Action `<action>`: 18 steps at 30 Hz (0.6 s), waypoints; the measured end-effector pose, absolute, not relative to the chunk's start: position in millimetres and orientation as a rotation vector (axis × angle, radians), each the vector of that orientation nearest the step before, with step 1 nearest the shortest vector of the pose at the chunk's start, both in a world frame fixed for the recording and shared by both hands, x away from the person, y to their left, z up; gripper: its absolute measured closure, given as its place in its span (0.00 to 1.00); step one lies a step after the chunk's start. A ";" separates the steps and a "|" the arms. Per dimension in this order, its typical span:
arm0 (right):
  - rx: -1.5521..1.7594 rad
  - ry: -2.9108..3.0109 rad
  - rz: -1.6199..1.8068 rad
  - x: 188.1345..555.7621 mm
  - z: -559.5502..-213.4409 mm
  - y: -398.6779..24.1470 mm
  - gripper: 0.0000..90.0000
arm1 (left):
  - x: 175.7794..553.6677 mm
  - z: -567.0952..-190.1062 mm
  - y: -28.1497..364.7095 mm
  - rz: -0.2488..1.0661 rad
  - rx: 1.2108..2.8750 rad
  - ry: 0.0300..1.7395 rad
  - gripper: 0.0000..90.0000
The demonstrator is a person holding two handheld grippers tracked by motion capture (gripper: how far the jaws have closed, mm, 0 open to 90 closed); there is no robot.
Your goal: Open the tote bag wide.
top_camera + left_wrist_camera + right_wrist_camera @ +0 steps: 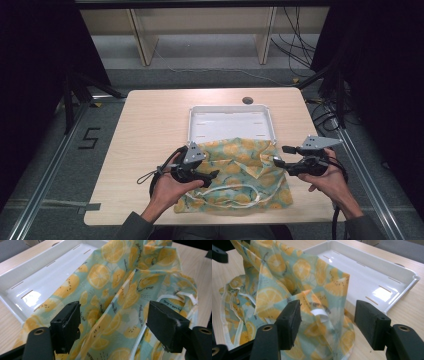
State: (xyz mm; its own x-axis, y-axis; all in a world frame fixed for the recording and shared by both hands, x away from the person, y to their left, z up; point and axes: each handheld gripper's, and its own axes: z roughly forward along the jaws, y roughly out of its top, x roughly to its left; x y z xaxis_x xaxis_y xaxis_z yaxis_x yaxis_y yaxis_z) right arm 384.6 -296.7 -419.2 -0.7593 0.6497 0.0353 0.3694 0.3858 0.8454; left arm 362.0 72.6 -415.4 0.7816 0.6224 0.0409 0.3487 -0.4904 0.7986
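Cloth (240,172): lemon print, white trim; laid crumpled on surface (145,135), far edge draped over near rim of tray (230,111). Tray: white, shallow, set beyond cloth. Left gripper (212,175): held over cloth's left part, jaws spread, cloth seen between them, not pinched. Right gripper (280,156): held at cloth's right edge, jaws spread, raised fold seen between them, nothing pinched.
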 end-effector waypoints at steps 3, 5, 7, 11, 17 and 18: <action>0.879 2.345 1.318 386.1 -416.9 -294.1 0.43 | 364.7 -418.8 70.1 0.415 2.139 0.714 0.32; 0.873 2.342 1.323 386.8 -416.3 -291.4 0.43 | 365.3 -420.4 69.1 0.418 2.144 0.710 0.35; 0.865 2.359 1.312 387.3 -415.4 -288.2 0.43 | 366.7 -421.8 68.8 0.413 2.146 0.700 0.42; 0.841 2.346 1.318 389.2 -410.8 -280.6 0.43 | 368.0 -425.4 69.9 0.420 2.174 0.668 0.63; 0.809 2.359 1.307 394.0 -398.8 -270.6 0.44 | 362.5 -428.0 72.1 0.436 2.208 0.605 0.93; 0.792 2.357 1.303 398.5 -396.9 -264.8 0.44 | 359.7 -427.8 72.3 0.446 2.222 0.582 0.95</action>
State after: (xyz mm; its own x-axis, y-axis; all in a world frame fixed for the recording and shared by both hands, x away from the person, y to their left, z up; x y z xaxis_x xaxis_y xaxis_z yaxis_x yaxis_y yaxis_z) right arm 398.5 -264.8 -396.9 -0.7898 0.6130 -0.0208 0.3085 0.4264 0.8503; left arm 359.7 72.3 -427.8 0.8337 0.5372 0.1280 0.2634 -0.5905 0.7629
